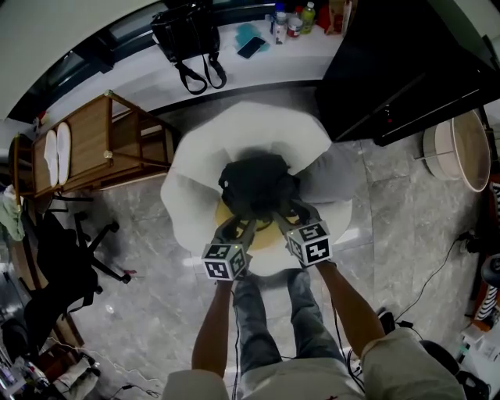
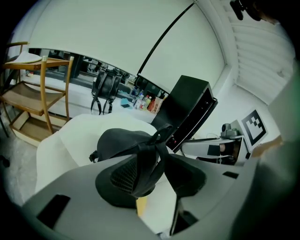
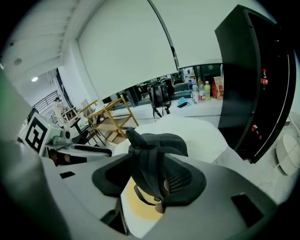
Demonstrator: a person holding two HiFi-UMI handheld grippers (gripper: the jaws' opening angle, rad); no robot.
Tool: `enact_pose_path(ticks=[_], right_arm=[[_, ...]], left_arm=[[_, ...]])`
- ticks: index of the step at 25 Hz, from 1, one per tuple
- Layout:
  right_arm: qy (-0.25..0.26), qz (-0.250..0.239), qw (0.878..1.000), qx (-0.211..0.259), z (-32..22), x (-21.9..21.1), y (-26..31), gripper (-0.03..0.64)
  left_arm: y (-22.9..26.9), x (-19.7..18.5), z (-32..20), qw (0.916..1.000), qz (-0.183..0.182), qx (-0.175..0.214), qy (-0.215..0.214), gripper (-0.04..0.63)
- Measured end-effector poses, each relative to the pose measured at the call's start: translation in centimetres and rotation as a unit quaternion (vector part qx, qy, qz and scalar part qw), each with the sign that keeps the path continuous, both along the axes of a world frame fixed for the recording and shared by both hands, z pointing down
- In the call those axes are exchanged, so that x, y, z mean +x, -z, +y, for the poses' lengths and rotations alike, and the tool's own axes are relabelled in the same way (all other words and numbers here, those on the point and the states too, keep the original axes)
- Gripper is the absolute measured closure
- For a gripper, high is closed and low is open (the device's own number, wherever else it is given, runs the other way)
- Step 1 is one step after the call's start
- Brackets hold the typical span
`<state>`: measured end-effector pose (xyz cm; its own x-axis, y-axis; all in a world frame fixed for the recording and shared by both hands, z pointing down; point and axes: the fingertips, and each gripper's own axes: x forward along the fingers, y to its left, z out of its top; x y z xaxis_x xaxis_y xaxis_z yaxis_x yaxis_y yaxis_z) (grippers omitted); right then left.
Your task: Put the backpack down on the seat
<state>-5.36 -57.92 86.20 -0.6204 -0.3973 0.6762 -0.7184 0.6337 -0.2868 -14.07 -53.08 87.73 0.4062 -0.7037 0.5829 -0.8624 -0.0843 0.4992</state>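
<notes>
A black backpack (image 1: 254, 181) rests on the white petal-shaped seat (image 1: 234, 129), over its yellow centre cushion (image 1: 221, 212). My left gripper (image 1: 238, 226) and right gripper (image 1: 287, 212) sit side by side at the pack's near edge. In the left gripper view the backpack (image 2: 119, 140) lies ahead and one of its shoulder straps (image 2: 147, 159) runs loosely between the wide jaws of the left gripper (image 2: 152, 174). In the right gripper view the backpack (image 3: 159, 140) also lies ahead, and another strap (image 3: 147, 171) hangs between the right gripper's (image 3: 149, 179) spread jaws. Neither strap looks pinched.
A wooden shelf trolley (image 1: 101, 141) stands left of the seat. Behind it runs a white counter with a black bag (image 1: 187, 35) and bottles (image 1: 289, 19). A black cabinet (image 1: 398, 70) stands at the right, with a round stool (image 1: 461, 148) beyond it. An office chair (image 1: 62, 266) is at the lower left.
</notes>
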Motion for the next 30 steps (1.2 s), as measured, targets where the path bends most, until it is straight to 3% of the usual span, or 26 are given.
enact_pose_path(ticks=[4, 7, 12, 21, 30], right_arm=[[0.003, 0.003, 1.0, 0.021, 0.0, -0.3, 2.6, 0.434], [-0.004, -0.001, 0.999, 0.045, -0.3, -0.4, 5.2, 0.493], [-0.01, -0.008, 0.997, 0.071, 0.5, -0.9, 9.3, 0.579], [-0.018, -0.042, 0.992, 0.117, 3.5, -1.3, 17.7, 0.589], [-0.029, -0.077, 0.973, 0.217, 5.0, -2.3, 29.4, 0.589]], left_arm=[[2.8, 0.5, -0.5, 0.9997, -0.013, 0.021, -0.008, 0.404], [5.6, 0.5, -1.3, 0.9982, -0.038, 0.044, -0.013, 0.489], [10.2, 1.4, -1.7, 0.9947, -0.058, 0.078, -0.032, 0.552], [18.6, 3.1, 0.2, 0.9876, -0.064, 0.134, -0.052, 0.565], [29.4, 1.9, 1.6, 0.9725, -0.08, 0.215, -0.04, 0.564]])
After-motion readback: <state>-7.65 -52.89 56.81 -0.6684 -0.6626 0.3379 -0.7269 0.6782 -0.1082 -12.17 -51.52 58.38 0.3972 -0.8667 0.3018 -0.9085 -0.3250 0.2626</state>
